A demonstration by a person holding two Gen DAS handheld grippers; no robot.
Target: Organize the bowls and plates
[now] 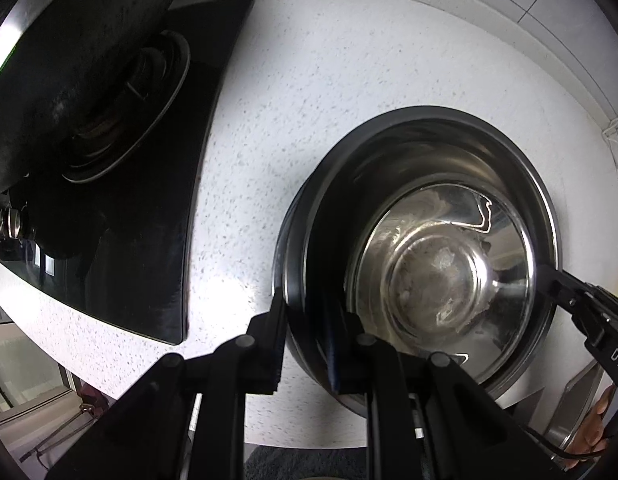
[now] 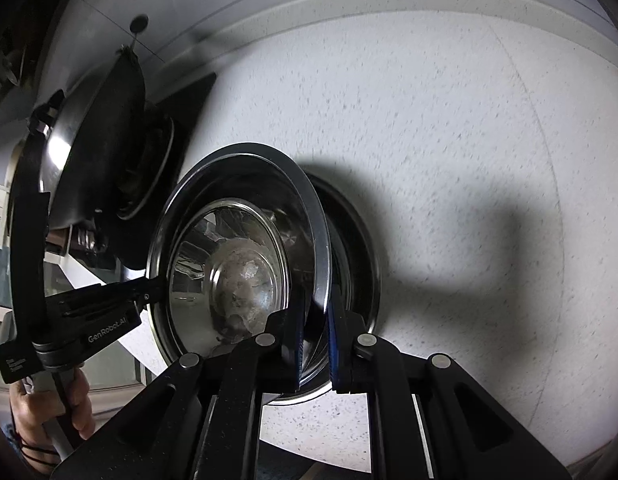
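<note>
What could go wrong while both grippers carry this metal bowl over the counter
Each gripper, left and right, pinches only a thin strip of the metal bowl's rim, on opposite sides, so the smooth steel could slip out. If the hands drift apart or tilt unevenly, the bowl may twist free and drop onto the counter. The wok on the stove sits close; a swing could knock it.

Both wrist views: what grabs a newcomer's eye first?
The steel bowl dominates both, with a smaller bowl nested inside. The left gripper and right gripper pinch its rim on opposite sides above the speckled white counter. Next is the black stove to the left, with a dark wok on it.
</note>
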